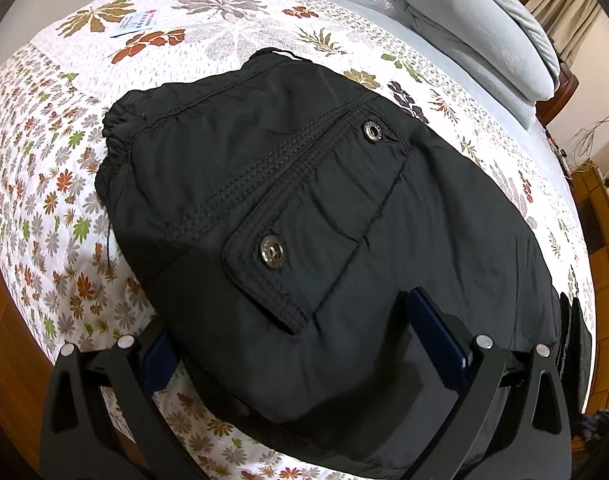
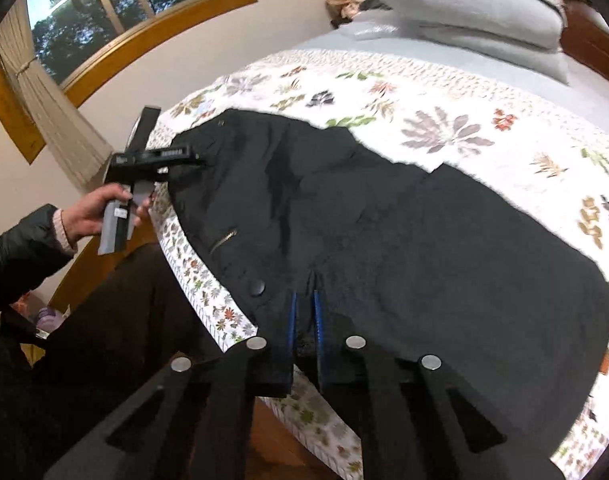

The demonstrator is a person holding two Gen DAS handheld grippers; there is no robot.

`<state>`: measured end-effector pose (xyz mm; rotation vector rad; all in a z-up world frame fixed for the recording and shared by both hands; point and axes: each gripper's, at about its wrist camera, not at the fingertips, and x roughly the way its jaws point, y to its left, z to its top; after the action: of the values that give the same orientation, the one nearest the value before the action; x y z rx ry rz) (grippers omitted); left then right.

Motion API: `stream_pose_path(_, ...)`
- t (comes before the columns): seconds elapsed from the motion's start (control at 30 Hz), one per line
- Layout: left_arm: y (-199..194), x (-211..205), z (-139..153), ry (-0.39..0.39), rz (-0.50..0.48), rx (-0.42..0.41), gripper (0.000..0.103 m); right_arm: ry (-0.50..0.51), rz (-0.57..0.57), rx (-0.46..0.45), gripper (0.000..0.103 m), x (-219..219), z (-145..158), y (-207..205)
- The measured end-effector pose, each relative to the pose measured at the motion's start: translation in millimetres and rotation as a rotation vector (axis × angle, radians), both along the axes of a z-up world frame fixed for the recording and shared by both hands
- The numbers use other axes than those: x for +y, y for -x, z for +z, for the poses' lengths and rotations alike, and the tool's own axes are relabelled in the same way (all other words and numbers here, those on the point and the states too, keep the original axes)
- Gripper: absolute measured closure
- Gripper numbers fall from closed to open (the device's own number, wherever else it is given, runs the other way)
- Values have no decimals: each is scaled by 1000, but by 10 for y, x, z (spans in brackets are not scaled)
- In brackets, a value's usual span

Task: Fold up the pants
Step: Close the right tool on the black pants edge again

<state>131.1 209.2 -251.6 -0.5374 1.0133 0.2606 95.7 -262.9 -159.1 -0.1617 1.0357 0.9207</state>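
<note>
Left wrist view: black padded nylon pants (image 1: 304, 216) fill the centre on the floral quilted bedspread (image 1: 44, 200)
Left gripper (image 1: 292, 344): jaws spread wide, pants hem lying between them
Right wrist view: right gripper (image 2: 304, 320), lower centre, jaws pinching the pants' near edge
Upper left: left gripper's tip meets the waistband
</note>
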Motion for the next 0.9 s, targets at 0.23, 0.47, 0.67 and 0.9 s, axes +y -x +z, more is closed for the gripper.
stream_pose_path(0.23, -4, 14, -5, 4, -4, 0, 2, -9, -34, 60, 70, -32, -182, -4)
stream_pose_path(0.47, 72, 15, 7, 4, -18, -31, 2, 1, -45, -8, 61, -42, 15, -16)
stream_pose_path(0.67, 133, -14, 95, -7, -32, -41, 2, 82, -52, 41, 61, 34, -182, -106)
stream_pose_path(0.9, 200, -78, 284, -61, -77, -42, 2, 116, 0, -45, 45, 156, 245, -153)
